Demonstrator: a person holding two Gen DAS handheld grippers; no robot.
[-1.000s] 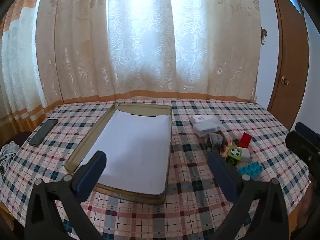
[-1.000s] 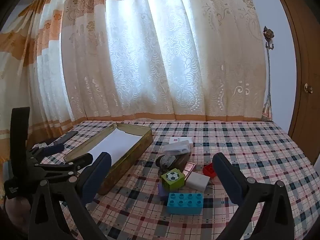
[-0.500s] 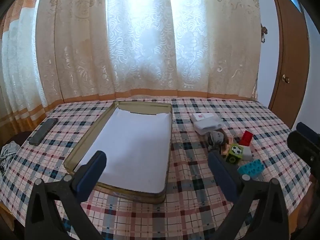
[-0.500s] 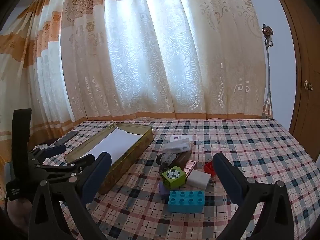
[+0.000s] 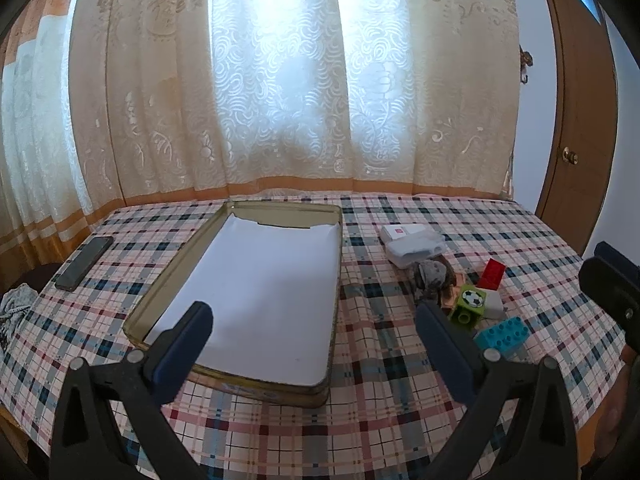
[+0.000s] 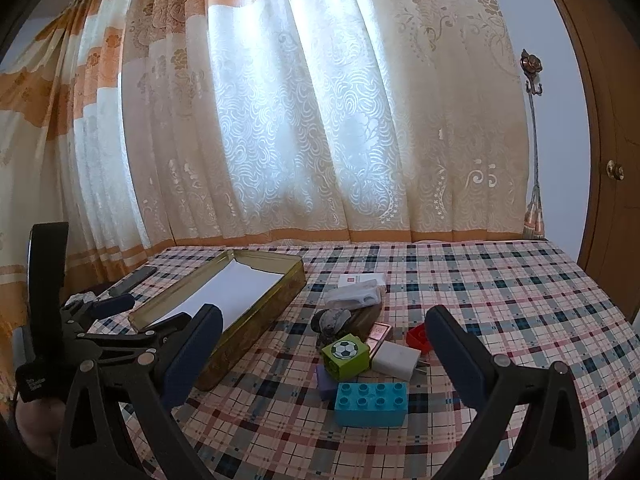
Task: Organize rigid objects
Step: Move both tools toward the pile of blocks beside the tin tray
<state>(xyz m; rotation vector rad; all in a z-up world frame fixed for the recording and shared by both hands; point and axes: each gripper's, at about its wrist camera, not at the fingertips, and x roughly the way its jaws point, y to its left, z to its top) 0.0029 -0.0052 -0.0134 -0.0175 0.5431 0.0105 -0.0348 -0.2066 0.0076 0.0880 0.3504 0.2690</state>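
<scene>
A gold tin tray [image 5: 335, 280] [image 6: 276, 300] lined with white paper lies on the plaid table. Right of it sits a cluster: a blue brick [image 5: 502, 333] [image 6: 370, 398], a green football cube [image 5: 470, 303] [image 6: 346, 354], a white charger [image 6: 396, 360], a red brick [image 5: 493, 274] [image 6: 418, 338], a grey stone [image 5: 430, 272] [image 6: 334, 318] and white boxes [image 5: 412, 242] [image 6: 360, 294]. My left gripper [image 5: 314, 330] is open above the tray's near end. My right gripper [image 6: 324, 340] is open, low over the cluster, nothing between its fingers.
A dark phone [image 5: 84, 262] lies at the table's left edge, crumpled cloth [image 5: 14, 306] beyond it. Lace curtains hang behind the table. A wooden door [image 5: 576, 112] stands at the right. The left gripper's body [image 6: 92, 320] shows at the left of the right wrist view.
Both views have shifted only slightly; the left gripper has eased a little toward the tray. Nothing was taken hold of or let go.
</scene>
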